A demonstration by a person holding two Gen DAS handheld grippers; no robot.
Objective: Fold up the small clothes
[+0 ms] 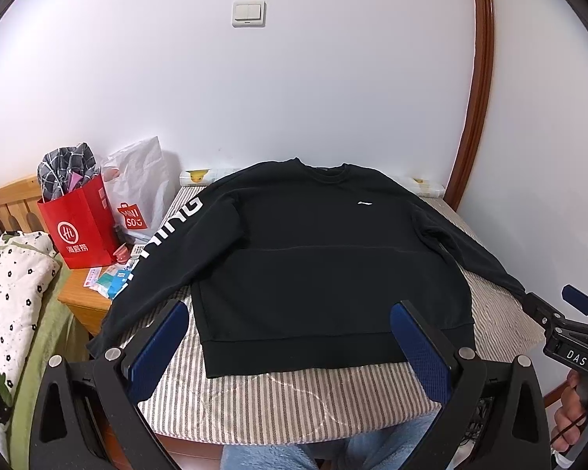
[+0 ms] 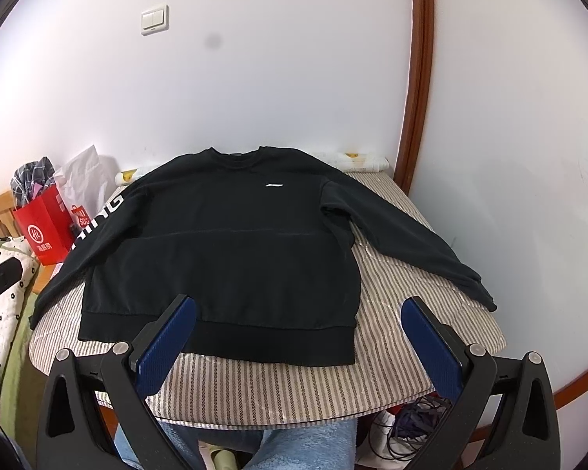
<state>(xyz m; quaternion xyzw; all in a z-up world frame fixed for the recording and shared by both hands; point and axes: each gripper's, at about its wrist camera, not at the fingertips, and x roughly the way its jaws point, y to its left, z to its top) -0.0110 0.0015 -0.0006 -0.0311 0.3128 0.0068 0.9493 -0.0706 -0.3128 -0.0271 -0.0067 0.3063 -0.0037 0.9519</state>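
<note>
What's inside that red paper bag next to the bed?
Grey-and-white checked cloth bulges out of the red bag, with a bit of pink tucked beside it. Whatever lies deeper is hidden by the bag's walls and that cloth.

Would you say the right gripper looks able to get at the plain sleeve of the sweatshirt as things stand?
Probably yes: the right gripper is open and empty, and the plain sleeve lies flat on the striped table with nothing on or in front of it.
</note>
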